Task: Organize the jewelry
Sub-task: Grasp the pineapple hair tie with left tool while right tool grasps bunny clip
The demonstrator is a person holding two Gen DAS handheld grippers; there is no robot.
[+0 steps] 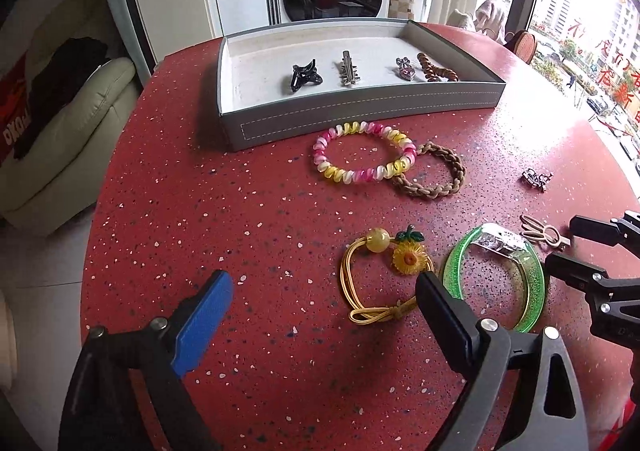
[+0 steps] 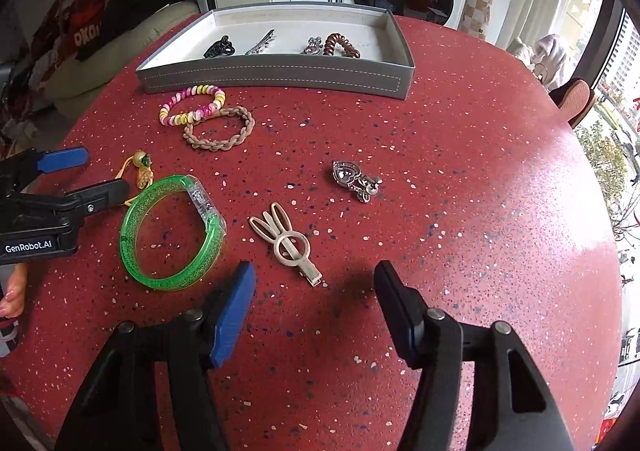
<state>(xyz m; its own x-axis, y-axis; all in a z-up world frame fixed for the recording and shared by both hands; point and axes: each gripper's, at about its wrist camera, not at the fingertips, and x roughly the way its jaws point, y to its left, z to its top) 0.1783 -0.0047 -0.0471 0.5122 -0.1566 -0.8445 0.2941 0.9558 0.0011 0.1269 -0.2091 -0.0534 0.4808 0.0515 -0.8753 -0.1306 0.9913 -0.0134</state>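
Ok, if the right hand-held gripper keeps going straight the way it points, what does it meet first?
Probably the beige rabbit-shaped hair clip, lying just ahead of the open right hand-held gripper; depth is uncertain.

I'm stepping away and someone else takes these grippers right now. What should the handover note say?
Left gripper: open, empty, above the yellow sunflower hair tie.
Right gripper: open, empty, just short of the beige rabbit clip.
Done: grey tray holds a black claw clip, a silver clip, a small brooch and a brown coil tie.
Left on the red table: hair tie, rabbit clip, green bangle, pink-yellow coil tie, braided tan tie, silver brooch.
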